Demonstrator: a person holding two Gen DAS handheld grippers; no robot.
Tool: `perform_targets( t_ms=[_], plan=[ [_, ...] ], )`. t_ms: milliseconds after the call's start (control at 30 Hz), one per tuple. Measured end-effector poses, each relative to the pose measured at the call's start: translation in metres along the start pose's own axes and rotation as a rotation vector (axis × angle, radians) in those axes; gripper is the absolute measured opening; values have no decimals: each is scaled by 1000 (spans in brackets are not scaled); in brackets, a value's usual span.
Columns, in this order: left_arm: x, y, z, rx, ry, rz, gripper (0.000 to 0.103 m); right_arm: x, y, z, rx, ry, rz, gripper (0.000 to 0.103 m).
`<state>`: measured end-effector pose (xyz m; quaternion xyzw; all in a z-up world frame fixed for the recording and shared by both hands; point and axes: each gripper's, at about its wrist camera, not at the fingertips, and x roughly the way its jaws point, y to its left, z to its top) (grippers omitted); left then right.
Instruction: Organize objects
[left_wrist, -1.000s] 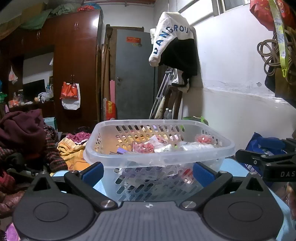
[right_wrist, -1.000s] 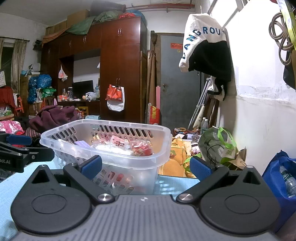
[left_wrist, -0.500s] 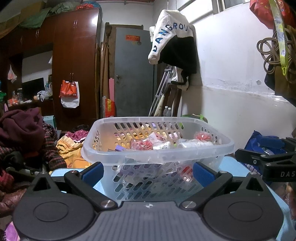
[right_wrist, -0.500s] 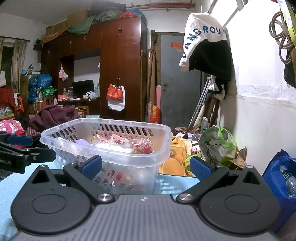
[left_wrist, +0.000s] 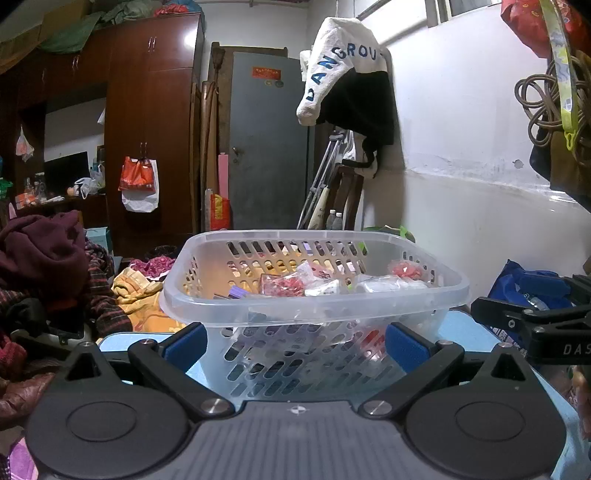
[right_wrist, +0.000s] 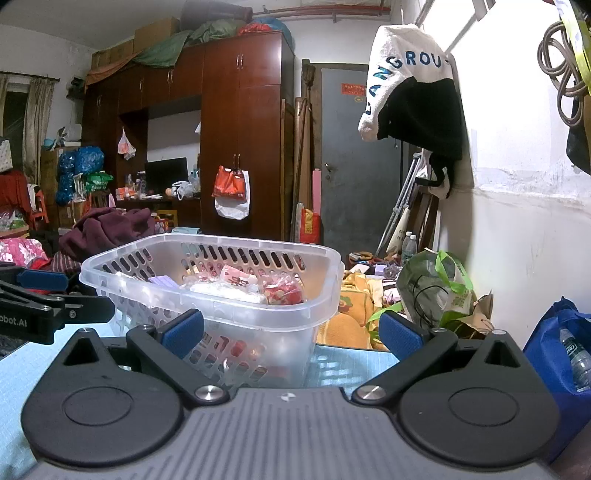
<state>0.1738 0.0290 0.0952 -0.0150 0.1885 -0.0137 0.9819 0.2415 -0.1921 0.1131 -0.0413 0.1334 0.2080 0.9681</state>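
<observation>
Basket (left_wrist: 317, 306) on blue table (left_wrist: 458, 325)

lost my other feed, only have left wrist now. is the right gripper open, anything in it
Observer: The right gripper is open and holds nothing.
Operator: where's the basket for it
Observer: The clear basket sits ahead and left of centre in the right wrist view.
Operator: what's past the table on that side
Observer: A green-handled bag lies beyond the table edge, right of the basket.

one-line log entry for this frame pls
left tongs: open, empty | right tongs: open, empty | basket: on blue table, packets inside | basket contact: none
</observation>
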Motion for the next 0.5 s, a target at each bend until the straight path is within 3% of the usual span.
perform_targets(
  t_ms=[500],
  plan=[
    [-3, -5, 2, -1, -24, 1, 103, 2, 1, -8, -7, 3, 4, 103]
  ],
)
